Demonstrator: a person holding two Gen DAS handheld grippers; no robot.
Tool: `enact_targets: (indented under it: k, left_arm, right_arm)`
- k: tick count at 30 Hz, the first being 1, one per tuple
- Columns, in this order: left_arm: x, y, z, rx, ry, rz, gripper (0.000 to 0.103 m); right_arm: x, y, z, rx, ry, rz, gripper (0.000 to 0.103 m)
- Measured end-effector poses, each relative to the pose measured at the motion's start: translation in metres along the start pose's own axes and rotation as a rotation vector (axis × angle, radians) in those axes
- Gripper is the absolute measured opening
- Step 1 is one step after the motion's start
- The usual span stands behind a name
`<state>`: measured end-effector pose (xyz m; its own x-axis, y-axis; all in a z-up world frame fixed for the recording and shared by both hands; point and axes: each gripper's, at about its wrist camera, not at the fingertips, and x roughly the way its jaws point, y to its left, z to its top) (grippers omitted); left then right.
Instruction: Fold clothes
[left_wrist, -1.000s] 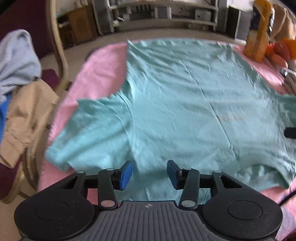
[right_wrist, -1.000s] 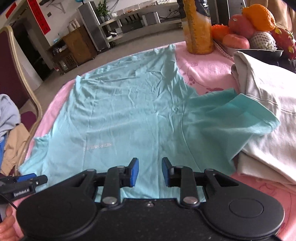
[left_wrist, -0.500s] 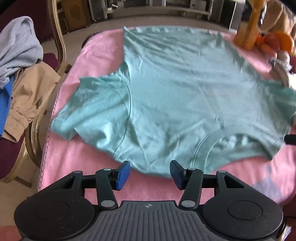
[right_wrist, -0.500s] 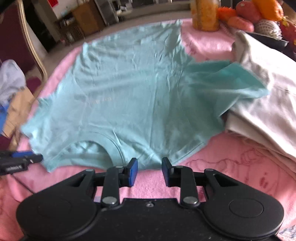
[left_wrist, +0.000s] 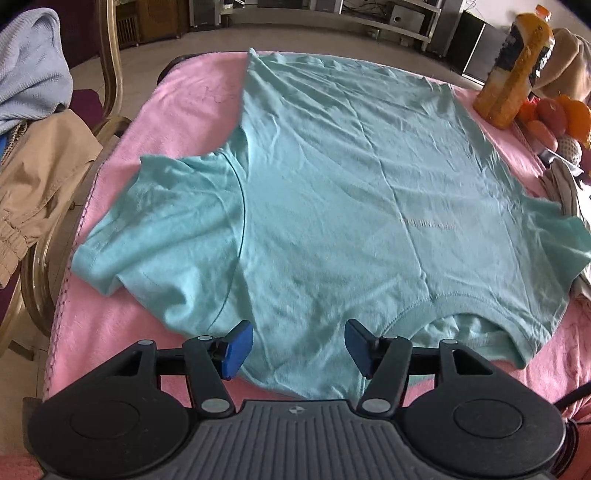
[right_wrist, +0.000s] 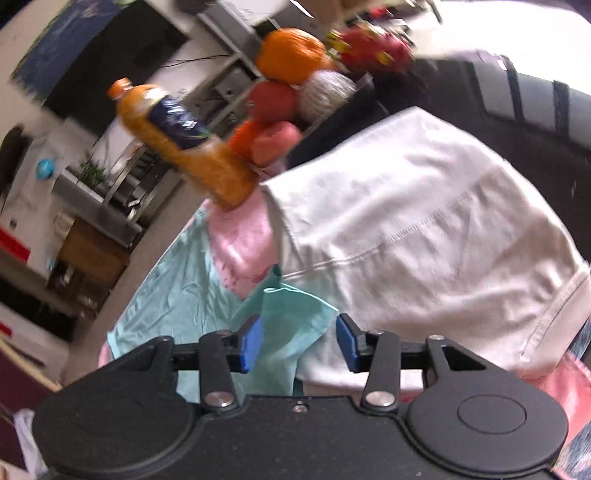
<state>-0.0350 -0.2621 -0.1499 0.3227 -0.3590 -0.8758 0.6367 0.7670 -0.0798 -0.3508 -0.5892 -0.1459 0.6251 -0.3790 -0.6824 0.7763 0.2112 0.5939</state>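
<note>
Blurred juice bottle (right_wrist: 177, 142), fruit (right_wrist: 291, 55)

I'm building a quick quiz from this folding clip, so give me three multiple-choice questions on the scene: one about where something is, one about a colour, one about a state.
1. Where does the teal T-shirt lie?
A. Spread on the pink tablecloth
B. Draped over the chair
C. On the floor

2. What colour is the folded garment beside the shirt's sleeve?
A. Black
B. White
C. Blue

3. How does the left tool stand?
A. Shut on the collar
B. Shut on a sleeve
C. Open, holding nothing

Answers: 1 A, the left wrist view shows it flat across the pink cloth. 2 B, the right wrist view shows white fabric with stitched seams. 3 C, a wide gap shows between its blue pads, with the shirt lying below.
</note>
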Motion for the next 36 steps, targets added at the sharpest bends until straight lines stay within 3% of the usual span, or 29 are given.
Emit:
enact_targets:
  k: [6, 8, 13, 15, 18, 24, 31, 33, 36]
  left_arm:
    - [-0.001, -0.006, -0.004, 0.046, -0.016, 0.018, 0.067]
    - [0.0, -0.008, -0.004, 0.056, -0.014, 0.022, 0.072]
    - [0.001, -0.007, -0.004, 0.056, -0.009, 0.032, 0.083]
    - [0.0, -0.006, -0.003, 0.048, -0.013, 0.036, 0.084]
    - [-0.002, -0.005, -0.003, 0.041, -0.021, 0.043, 0.085]
    - [-0.006, -0.004, -0.005, 0.044, -0.041, 0.05, 0.085]
    - [-0.007, -0.003, -0.005, 0.043, -0.046, 0.056, 0.085]
    - [-0.007, -0.003, -0.005, 0.049, -0.047, 0.059, 0.085]
    - [-0.006, -0.003, -0.006, 0.049, -0.05, 0.06, 0.085]
  right_arm:
    - [0.019, -0.017, 0.01, 0.128, 0.017, -0.041, 0.039]
    - [0.025, -0.018, 0.01, 0.156, 0.025, -0.044, 0.034]
    - [0.029, -0.013, 0.01, 0.125, -0.01, -0.07, 0.005]
    - [0.027, -0.006, 0.009, 0.078, -0.036, -0.038, 0.004]
    - [0.023, 0.019, 0.001, -0.09, -0.069, 0.022, 0.003]
    - [0.023, 0.095, -0.051, -0.614, -0.072, 0.143, 0.003]
    - [0.053, 0.135, -0.151, -1.223, 0.224, 0.113, 0.006]
    - [0.055, 0.132, -0.157, -1.256, 0.274, 0.085, 0.009]
    - [0.044, 0.123, -0.122, -1.055, 0.209, 0.107, 0.019]
